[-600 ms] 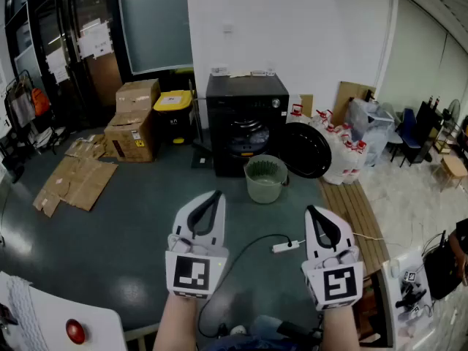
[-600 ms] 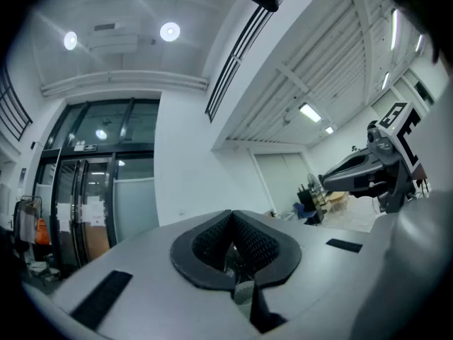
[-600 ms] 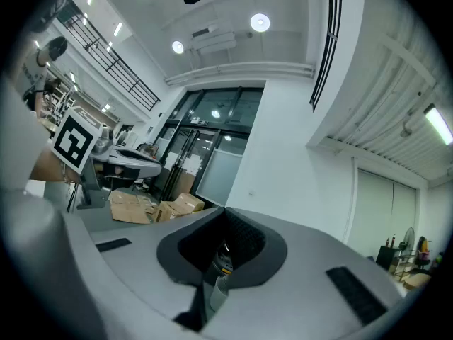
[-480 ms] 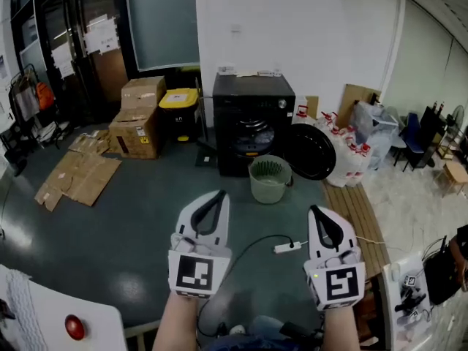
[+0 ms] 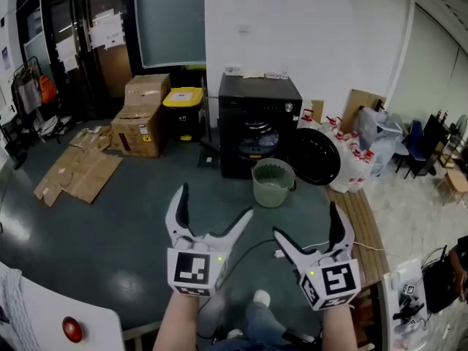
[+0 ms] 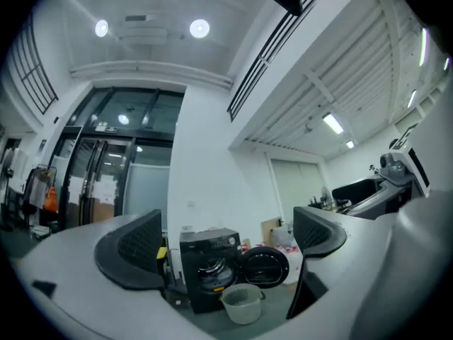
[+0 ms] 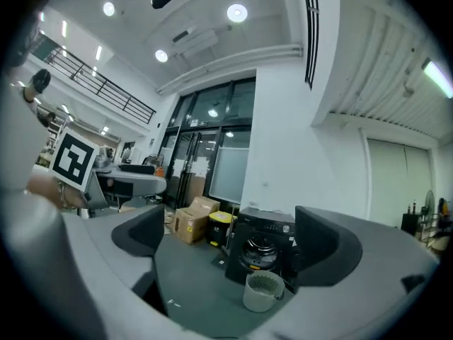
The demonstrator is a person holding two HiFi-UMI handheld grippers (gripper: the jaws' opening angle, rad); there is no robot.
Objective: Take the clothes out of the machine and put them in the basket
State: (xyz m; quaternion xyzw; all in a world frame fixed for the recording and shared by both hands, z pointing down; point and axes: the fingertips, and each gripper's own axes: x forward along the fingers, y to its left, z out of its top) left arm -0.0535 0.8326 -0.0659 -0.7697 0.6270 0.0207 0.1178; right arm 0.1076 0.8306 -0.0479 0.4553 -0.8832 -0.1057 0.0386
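With left gripper (image 5: 215, 200) and right gripper (image 5: 306, 220) both wide and empty, approach the far washing machine (image 5: 259, 119), keeping clear of the laundry basket (image 5: 273, 183) just before its open drum.

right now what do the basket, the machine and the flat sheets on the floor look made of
Basket: probably plastic, pale green, matt, slotted wall.
Machine: dark smooth casing, painted metal or plastic; drum glints like steel.
Floor sheets: brown cardboard, matt, creased flaps.
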